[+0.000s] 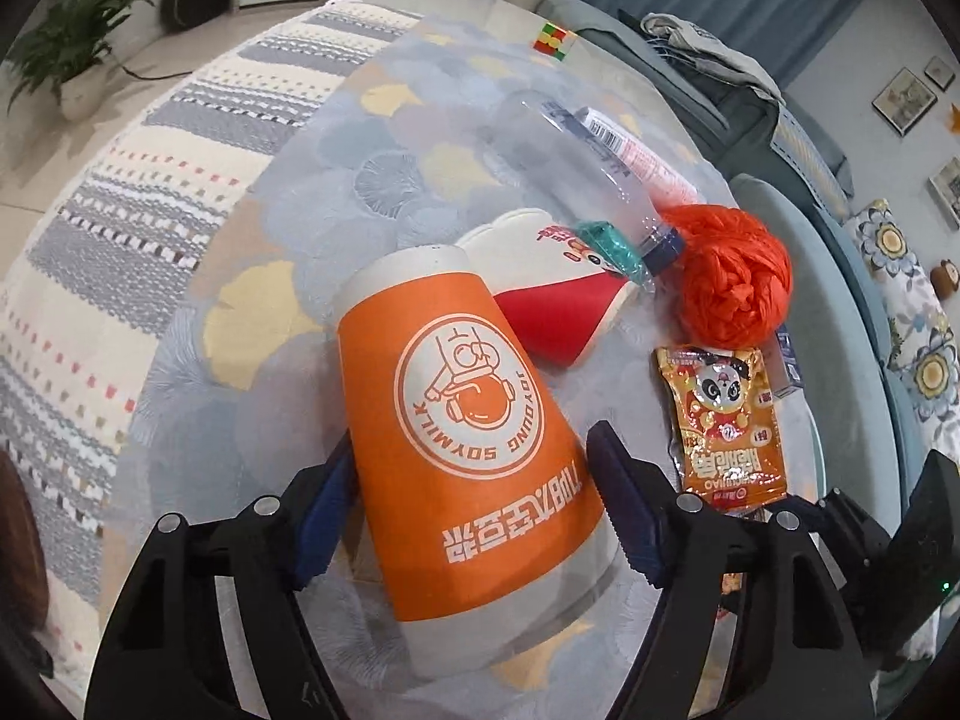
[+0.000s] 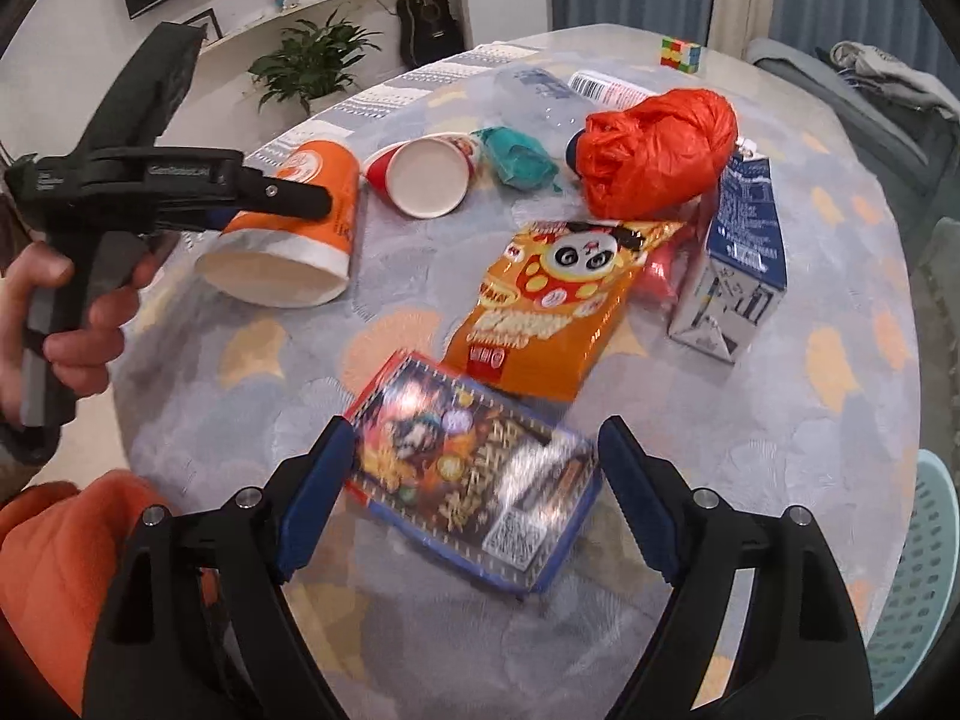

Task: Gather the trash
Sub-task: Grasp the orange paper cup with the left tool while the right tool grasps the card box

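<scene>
An orange soymilk paper cup (image 1: 462, 420) lies on its side on the round table (image 1: 198, 396). My left gripper (image 1: 471, 438) straddles its middle, with a pad against each side. From the right wrist view this gripper (image 2: 288, 204) rests over the same cup (image 2: 300, 240), held by a hand. A shiny dark snack packet (image 2: 474, 468) with a blue edge lies flat between the fingers of my right gripper (image 2: 474, 423), which stands open around it.
A red-and-white cup (image 2: 426, 174), teal wrapper (image 2: 519, 156), clear bottle (image 2: 528, 96), orange plastic bag (image 2: 654, 150), panda snack packet (image 2: 558, 300) and blue milk carton (image 2: 738, 258) lie on the table. A puzzle cube (image 2: 681, 54) sits at the far edge. A pale basket (image 2: 924, 570) stands lower right.
</scene>
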Demonstrator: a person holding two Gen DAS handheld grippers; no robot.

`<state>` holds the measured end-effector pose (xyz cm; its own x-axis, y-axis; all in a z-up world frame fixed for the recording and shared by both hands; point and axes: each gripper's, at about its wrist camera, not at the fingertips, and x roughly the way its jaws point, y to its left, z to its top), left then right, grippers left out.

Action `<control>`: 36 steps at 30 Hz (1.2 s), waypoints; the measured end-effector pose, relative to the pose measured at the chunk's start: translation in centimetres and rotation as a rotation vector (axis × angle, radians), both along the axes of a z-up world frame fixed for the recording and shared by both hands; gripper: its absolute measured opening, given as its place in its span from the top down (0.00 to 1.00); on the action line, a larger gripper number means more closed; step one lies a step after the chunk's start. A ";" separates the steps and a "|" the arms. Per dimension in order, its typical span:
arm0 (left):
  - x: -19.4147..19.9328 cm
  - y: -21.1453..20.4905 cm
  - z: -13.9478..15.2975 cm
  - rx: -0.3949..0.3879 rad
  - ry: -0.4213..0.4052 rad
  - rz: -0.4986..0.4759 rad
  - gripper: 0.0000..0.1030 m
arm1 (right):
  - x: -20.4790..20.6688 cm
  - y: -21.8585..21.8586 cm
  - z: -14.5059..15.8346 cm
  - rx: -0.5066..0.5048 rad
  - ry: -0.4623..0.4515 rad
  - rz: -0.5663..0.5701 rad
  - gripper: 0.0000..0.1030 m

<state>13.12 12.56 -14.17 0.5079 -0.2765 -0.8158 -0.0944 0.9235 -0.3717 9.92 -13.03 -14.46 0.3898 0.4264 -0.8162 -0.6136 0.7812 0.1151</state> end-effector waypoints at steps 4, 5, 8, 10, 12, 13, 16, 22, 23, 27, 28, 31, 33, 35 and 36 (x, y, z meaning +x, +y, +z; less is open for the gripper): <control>-0.4 0.2 -0.1 -0.001 -0.007 0.005 0.30 | -1.5 -0.3 -0.3 -0.047 -0.002 0.032 0.23; -0.5 0.2 -0.1 -0.001 -0.009 0.005 0.30 | -1.9 -0.1 -0.4 -0.076 -0.023 0.030 0.23; -0.6 0.1 -0.1 0.006 -0.015 0.005 0.30 | -1.9 0.5 -0.9 -0.141 -0.069 0.010 0.23; -0.7 0.0 0.0 0.010 -0.016 0.001 0.30 | -1.3 1.0 -1.1 -0.173 -0.099 -0.005 0.20; -0.7 0.0 -0.2 -0.002 -0.013 -0.005 0.31 | -0.5 1.3 -1.3 -0.188 -0.113 -0.021 0.17; -0.7 0.0 -0.2 -0.004 -0.014 -0.005 0.31 | 0.0 1.4 -1.3 -0.185 -0.108 -0.021 0.17; -0.8 0.0 -0.2 0.001 -0.018 -0.012 0.31 | 1.2 1.9 -1.4 -0.174 -0.110 -0.015 0.17; -0.7 -0.4 -0.1 0.026 -0.034 -0.030 0.31 | 2.8 2.8 -1.1 -0.160 -0.130 -0.005 0.17; -0.6 -0.5 -0.1 0.027 -0.035 -0.032 0.31 | 3.1 2.9 -1.1 -0.158 -0.129 -0.003 0.16; -0.2 -0.6 -0.6 -0.001 -0.024 -0.046 0.33 | 4.5 3.5 -1.4 -0.144 -0.113 0.014 0.14; -0.2 -0.7 -0.5 0.007 -0.030 -0.050 0.33 | 4.6 3.7 -1.4 -0.145 -0.117 0.015 0.13; -0.3 -0.9 -0.4 0.019 -0.041 -0.053 0.34 | 4.9 3.7 -1.5 -0.077 -0.067 0.052 0.14; -0.3 -0.8 -0.4 0.018 -0.044 -0.051 0.35 | 4.4 3.8 -1.4 -0.067 -0.043 0.067 0.20; -0.4 -0.5 -0.2 0.028 -0.052 -0.035 0.40 | 3.6 4.1 -1.3 -0.039 -0.013 0.076 0.25; -0.6 -0.4 0.0 0.036 -0.057 -0.029 0.42 | 3.1 4.0 -1.1 -0.022 0.005 0.072 0.26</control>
